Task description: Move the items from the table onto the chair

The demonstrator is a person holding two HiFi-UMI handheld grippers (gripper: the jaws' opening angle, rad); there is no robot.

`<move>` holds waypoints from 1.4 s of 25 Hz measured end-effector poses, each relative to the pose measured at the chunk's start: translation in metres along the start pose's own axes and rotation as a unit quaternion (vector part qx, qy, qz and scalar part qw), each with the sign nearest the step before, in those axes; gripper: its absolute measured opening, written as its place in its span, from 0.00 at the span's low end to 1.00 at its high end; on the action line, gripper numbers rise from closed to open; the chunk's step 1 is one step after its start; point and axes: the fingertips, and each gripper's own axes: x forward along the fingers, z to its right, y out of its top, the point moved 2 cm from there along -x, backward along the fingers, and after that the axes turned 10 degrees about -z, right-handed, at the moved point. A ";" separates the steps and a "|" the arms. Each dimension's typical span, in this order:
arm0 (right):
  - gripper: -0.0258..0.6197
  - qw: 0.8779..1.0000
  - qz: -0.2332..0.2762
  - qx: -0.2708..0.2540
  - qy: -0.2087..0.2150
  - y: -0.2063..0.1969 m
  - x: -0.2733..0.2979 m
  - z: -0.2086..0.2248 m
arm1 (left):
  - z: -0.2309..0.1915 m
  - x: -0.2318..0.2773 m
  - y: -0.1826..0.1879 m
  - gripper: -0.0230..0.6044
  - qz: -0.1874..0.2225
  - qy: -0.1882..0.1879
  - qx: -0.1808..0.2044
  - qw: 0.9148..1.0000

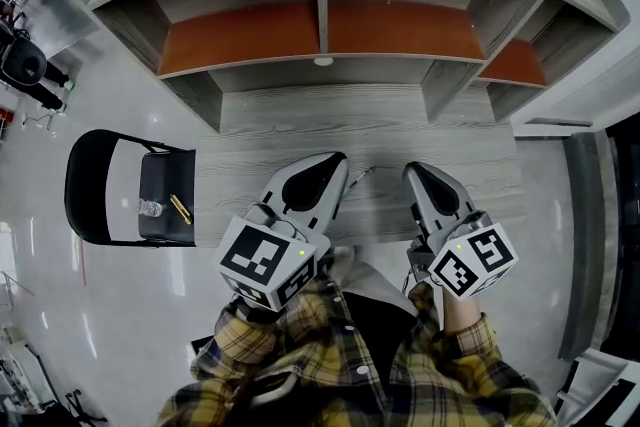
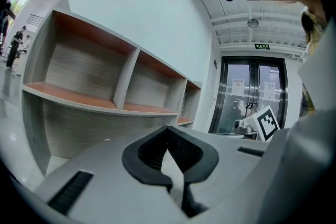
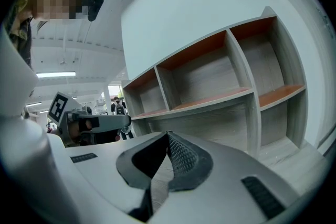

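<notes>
The task looks done: the table (image 1: 400, 130) shows nothing on it, a clear bottle (image 1: 150, 208) and yellow stick (image 1: 180, 209) lie on the chair (image 1: 165, 170) left of it, and the left gripper (image 1: 333, 160) and right gripper (image 1: 416, 171) hang over its near edge, jaws closed and empty.

Surface (image 1: 400, 130) lay open up to the shelf unit (image 1: 322, 5) along its far edge, chair (image 1: 85, 185) stood beside the left end, seat partly occupied by bottle (image 1: 150, 208) and yellow stick (image 1: 180, 208).

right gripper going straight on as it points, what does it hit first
Likely the lower panel of the grey wood-grain shelf unit; nothing stands before the right gripper, depth unclear.
</notes>
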 end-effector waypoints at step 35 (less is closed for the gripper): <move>0.17 0.654 -0.493 -0.499 0.282 -0.284 0.158 0.081 | -0.056 -0.086 -0.104 0.04 -0.037 0.186 -0.154 0.970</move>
